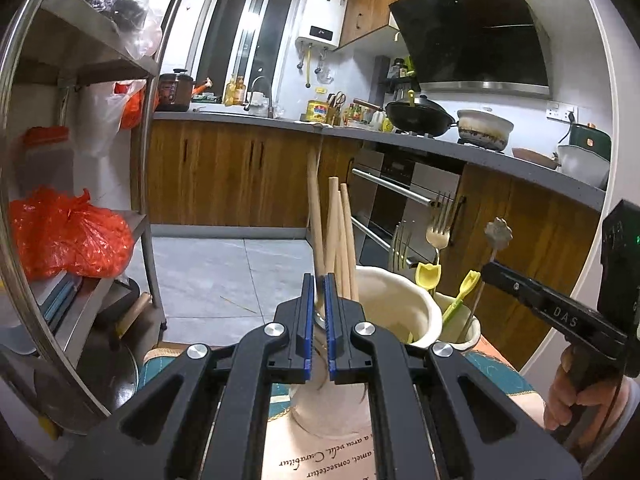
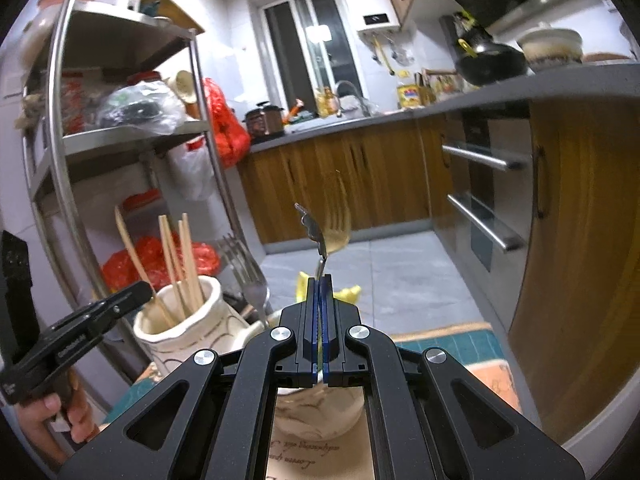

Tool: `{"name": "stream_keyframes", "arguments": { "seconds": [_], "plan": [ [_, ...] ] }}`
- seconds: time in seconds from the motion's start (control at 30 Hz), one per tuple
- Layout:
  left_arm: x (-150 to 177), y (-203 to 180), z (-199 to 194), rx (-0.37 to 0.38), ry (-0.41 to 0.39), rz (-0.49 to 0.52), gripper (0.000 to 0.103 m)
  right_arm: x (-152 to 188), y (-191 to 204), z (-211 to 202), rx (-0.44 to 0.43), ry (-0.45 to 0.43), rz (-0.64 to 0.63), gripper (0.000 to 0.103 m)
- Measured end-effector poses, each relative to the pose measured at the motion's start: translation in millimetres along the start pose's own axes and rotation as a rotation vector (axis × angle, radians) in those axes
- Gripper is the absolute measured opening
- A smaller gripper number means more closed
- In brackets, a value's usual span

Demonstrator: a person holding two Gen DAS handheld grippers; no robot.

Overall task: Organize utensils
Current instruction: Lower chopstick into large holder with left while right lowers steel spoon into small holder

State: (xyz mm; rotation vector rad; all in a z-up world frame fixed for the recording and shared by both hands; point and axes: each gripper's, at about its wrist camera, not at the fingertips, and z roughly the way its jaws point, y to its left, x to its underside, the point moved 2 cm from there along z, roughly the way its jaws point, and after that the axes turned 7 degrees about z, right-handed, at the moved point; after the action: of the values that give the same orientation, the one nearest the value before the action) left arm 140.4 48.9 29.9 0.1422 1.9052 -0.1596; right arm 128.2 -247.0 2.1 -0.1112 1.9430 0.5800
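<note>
My left gripper (image 1: 319,280) is shut on a long wooden utensil (image 1: 314,200) whose handle rises straight up from the blue pads, just left of a tall cream jar (image 1: 400,300) holding wooden chopsticks (image 1: 344,232). At the right, my right gripper (image 1: 486,270) is shut on a thin metal utensil with a flower-shaped end (image 1: 496,232), over a smaller jar (image 1: 470,332) of forks and yellow-green utensils. In the right wrist view, the metal utensil (image 2: 310,224) stands between the shut pads of the right gripper (image 2: 320,280). The left gripper (image 2: 146,290) holds the wooden utensil (image 2: 126,236) beside the chopstick jar (image 2: 180,320).
Both jars stand on a printed mat (image 1: 320,460) with a teal border. A steel shelf rack (image 1: 136,160) with red bags (image 1: 68,232) is close on the left. Wooden cabinets and an oven (image 1: 400,208) lie beyond. A hand (image 1: 568,396) holds the right gripper's grip.
</note>
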Motion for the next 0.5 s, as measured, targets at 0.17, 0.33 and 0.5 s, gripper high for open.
{"name": "stream_keyframes", "arguments": {
  "seconds": [0.17,0.33,0.5],
  "plan": [
    [-1.1,0.3,2.2,-0.007,0.008,0.007,0.005,3.0,-4.3,4.9,0.013,0.015,0.023,0.002],
    [-3.0,-1.2,1.4,-0.019,0.003,0.02,0.005,4.9,-5.9,7.4,0.015,0.021,0.024,0.002],
    [-3.2,-1.8,1.0,-0.022,0.004,0.029,0.006,3.6,-8.4,7.8,0.012,0.029,0.031,0.016]
  ]
}}
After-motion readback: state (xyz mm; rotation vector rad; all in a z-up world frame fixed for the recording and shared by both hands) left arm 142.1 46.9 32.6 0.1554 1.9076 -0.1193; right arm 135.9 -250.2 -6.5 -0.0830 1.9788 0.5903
